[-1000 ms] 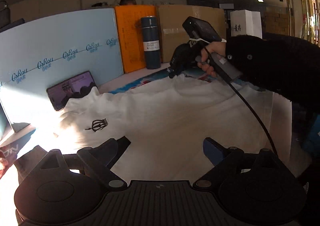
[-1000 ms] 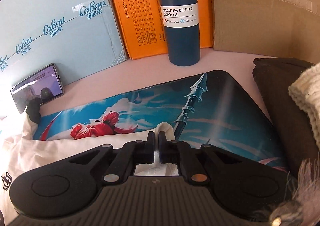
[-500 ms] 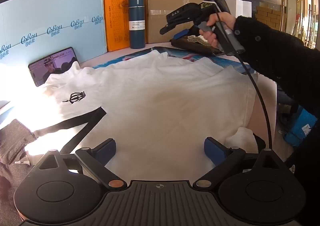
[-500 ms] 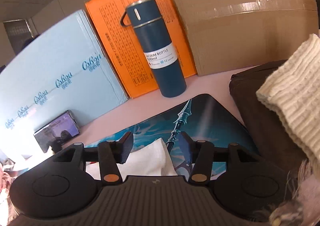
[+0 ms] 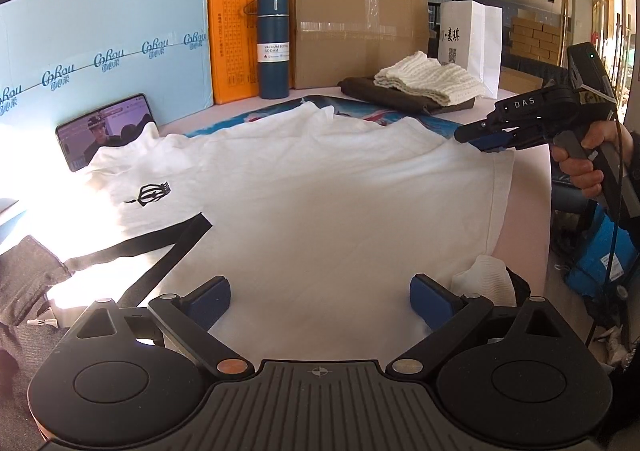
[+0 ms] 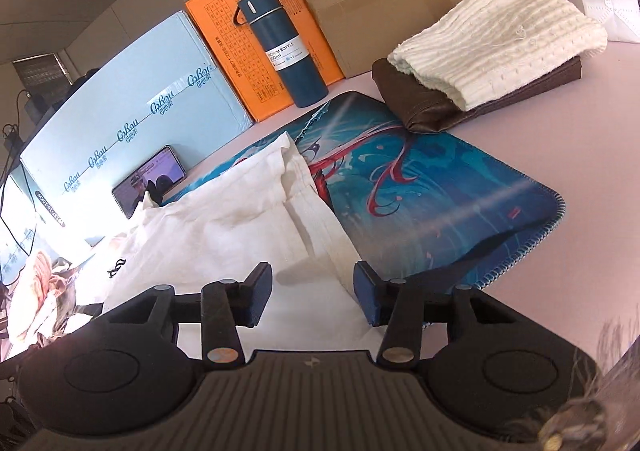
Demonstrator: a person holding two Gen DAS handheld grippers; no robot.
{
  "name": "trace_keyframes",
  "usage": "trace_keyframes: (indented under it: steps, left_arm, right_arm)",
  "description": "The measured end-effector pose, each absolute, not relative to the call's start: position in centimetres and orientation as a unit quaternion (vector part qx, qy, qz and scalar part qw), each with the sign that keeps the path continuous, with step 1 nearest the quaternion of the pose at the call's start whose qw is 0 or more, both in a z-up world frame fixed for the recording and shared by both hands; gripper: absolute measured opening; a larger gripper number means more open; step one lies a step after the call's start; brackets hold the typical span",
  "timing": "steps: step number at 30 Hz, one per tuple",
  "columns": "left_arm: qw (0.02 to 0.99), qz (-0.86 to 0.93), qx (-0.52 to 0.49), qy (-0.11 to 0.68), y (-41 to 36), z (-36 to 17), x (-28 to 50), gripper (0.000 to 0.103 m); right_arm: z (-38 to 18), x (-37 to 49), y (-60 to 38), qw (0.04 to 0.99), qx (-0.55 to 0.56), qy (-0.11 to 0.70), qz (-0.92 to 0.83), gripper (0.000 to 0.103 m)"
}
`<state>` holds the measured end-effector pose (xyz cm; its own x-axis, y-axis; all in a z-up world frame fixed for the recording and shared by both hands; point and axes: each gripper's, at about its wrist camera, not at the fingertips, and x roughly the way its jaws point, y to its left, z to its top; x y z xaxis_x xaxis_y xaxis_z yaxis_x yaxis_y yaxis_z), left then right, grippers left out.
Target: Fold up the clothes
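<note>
A white T-shirt (image 5: 312, 179) with a small black crest lies spread flat on the table, partly over a blue printed mat (image 6: 440, 191). My left gripper (image 5: 320, 299) hovers open and wide over the shirt's near part, nothing between its fingers. My right gripper (image 5: 476, 135), held in a person's hand, sits at the shirt's far right corner. In the right wrist view the right gripper (image 6: 314, 287) has its jaws apart and closing. The T-shirt (image 6: 224, 227) edge lies below the gap, and the pads do not press on it.
A folded brown garment with a cream knit (image 5: 424, 85) on top lies at the back right. A blue bottle (image 5: 273, 47), cardboard boxes and a white paper bag (image 5: 472, 43) line the back. A phone (image 5: 106, 127) leans at left. Dark cloth (image 5: 24, 291) lies near left.
The right gripper let go of the shirt's far edge, opened, and swung rightward to the shirt's right corner. The shirt has settled flat.
</note>
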<state>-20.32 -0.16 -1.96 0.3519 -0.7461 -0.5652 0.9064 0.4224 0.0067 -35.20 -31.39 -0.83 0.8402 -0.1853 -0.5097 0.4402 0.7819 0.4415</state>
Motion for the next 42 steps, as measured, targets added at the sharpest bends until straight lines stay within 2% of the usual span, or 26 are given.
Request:
trace_keyframes:
  steps: [1, 2, 4, 12, 15, 16, 17, 19, 25, 34, 36, 37, 38, 40, 42]
  left_arm:
    - [0.807, -0.512, 0.161, 0.247, -0.1, -2.0, -20.3, 0.098]
    - [0.807, -0.512, 0.16, 0.247, -0.1, -2.0, -20.3, 0.098]
    - [0.807, -0.513, 0.157, 0.247, 0.0, -2.0, -20.2, 0.098]
    - [0.805, -0.518, 0.149, 0.25, 0.2, -2.0, -20.1, 0.099]
    - [0.804, -0.52, 0.151, 0.248, 0.2, -2.0, -20.2, 0.099]
    - [0.803, -0.52, 0.152, 0.247, 0.2, -2.0, -20.3, 0.099]
    - [0.803, -0.521, 0.154, 0.245, 0.2, -2.0, -20.5, 0.099]
    - [0.804, -0.52, 0.157, 0.242, 0.3, -2.0, -20.7, 0.099]
    - [0.806, -0.518, 0.15, 0.244, 0.5, -2.1, -20.6, 0.099]
    - [0.804, -0.524, 0.128, 0.25, 1.0, -2.1, -20.2, 0.1]
    - [0.803, -0.525, 0.125, 0.251, 1.0, -2.1, -20.1, 0.1]
    - [0.803, -0.526, 0.123, 0.251, 1.0, -2.1, -20.1, 0.1]
    - [0.803, -0.526, 0.122, 0.251, 1.1, -2.1, -20.1, 0.1]
    - [0.803, -0.526, 0.121, 0.252, 1.0, -2.1, -20.0, 0.1]
    - [0.803, -0.527, 0.12, 0.252, 1.0, -2.1, -19.9, 0.1]
  right_arm:
    - [-0.9, -35.5, -31.2, 0.917, 0.275, 0.227, -0.176, 0.026]
    - [-1.0, -35.8, -31.1, 0.917, 0.266, 0.232, -0.185, 0.013]
    - [-1.0, -36.4, -30.5, 0.919, 0.245, 0.237, -0.198, 0.004]
    - [-0.4, -39.7, -28.5, 0.917, 0.194, 0.258, -0.235, 0.002]
    - [1.0, -39.8, -29.5, 0.925, 0.222, 0.214, -0.223, 0.005]
    - [1.8, -39.1, -29.9, 0.93, 0.226, 0.201, -0.21, 0.014]
    - [2.5, -38.2, -30.2, 0.935, 0.229, 0.189, -0.195, 0.028]
    - [3.6, -35.4, -30.9, 0.942, 0.227, 0.182, -0.168, 0.04]
    - [2.8, -25.8, -33.2, 0.931, 0.245, 0.247, -0.111, 0.042]
    - [0.3, -25.2, -34.1, 0.915, 0.246, 0.286, -0.14, 0.046]
    - [0.3, -25.4, -33.7, 0.919, 0.242, 0.284, -0.13, 0.034]
    - [0.4, -25.4, -33.4, 0.921, 0.236, 0.283, -0.124, 0.019]
    - [0.6, -25.4, -32.7, 0.928, 0.215, 0.281, -0.12, 0.01]
    - [1.1, -25.1, -31.6, 0.938, 0.174, 0.275, -0.121, 0.004]
    - [1.7, -24.7, -31.7, 0.943, 0.156, 0.26, -0.135, 0.004]
